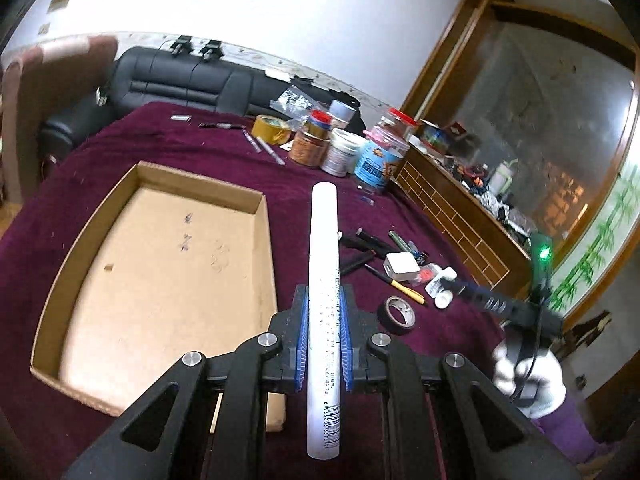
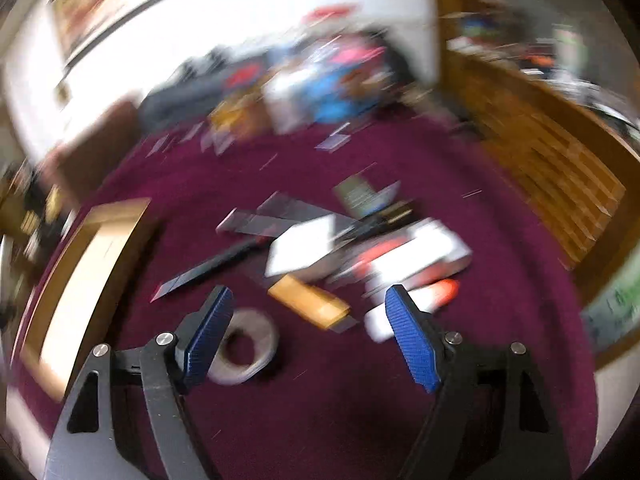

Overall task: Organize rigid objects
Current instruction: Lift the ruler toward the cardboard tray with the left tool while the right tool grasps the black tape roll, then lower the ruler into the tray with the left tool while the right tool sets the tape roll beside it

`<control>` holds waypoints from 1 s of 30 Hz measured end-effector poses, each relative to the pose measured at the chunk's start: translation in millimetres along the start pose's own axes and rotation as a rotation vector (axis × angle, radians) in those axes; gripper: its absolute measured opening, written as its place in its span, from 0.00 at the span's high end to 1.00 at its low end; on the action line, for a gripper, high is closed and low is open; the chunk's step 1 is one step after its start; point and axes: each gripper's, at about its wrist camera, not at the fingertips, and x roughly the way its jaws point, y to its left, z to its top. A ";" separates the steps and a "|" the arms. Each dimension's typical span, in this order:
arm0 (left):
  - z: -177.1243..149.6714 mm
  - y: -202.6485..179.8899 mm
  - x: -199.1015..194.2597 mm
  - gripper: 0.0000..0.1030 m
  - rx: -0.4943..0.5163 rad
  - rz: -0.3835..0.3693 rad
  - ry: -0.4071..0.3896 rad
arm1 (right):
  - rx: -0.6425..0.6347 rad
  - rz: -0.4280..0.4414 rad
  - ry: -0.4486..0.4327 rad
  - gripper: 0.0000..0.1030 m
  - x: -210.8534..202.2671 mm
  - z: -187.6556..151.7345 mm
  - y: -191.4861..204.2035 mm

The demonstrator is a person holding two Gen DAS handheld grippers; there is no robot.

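My left gripper is shut on a long white tube with printed text and a barcode, held above the maroon cloth just right of the empty cardboard tray. A pile of small things lies to the right: black markers, a white charger block, a yellow pen, a black tape roll. My right gripper is open and empty, hovering over that pile; its view is motion-blurred. The tape roll lies by its left finger. The right gripper also shows in the left wrist view.
Jars, tins and a yellow tape roll stand at the table's far side. A black sofa is behind the table. A wooden cabinet runs along the right edge. Pens lie near the far side.
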 end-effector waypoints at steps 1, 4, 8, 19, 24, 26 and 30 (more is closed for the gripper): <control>-1.5 3.3 -1.2 0.89 -0.010 -0.006 0.001 | -0.043 -0.007 0.035 0.27 8.7 -3.1 11.7; -7.2 9.4 -9.8 0.89 -0.024 -0.010 -0.008 | -0.128 -0.061 0.131 0.50 42.4 -13.9 32.8; -8.1 21.5 -22.7 0.89 -0.031 0.022 -0.021 | -0.135 -0.108 0.187 0.62 68.9 -24.5 34.3; -0.8 46.8 -9.0 0.89 -0.044 0.048 0.032 | -0.095 0.075 0.149 0.92 35.8 -5.8 44.8; 28.2 53.4 17.1 0.89 -0.012 0.079 0.070 | -0.129 0.259 0.116 0.92 16.6 30.2 95.3; 38.9 63.6 33.5 0.89 -0.035 0.079 0.098 | -0.136 0.306 0.135 0.92 24.2 40.3 118.4; 56.8 97.9 77.4 0.89 -0.157 0.048 0.182 | -0.175 0.317 0.170 0.92 59.5 55.7 166.7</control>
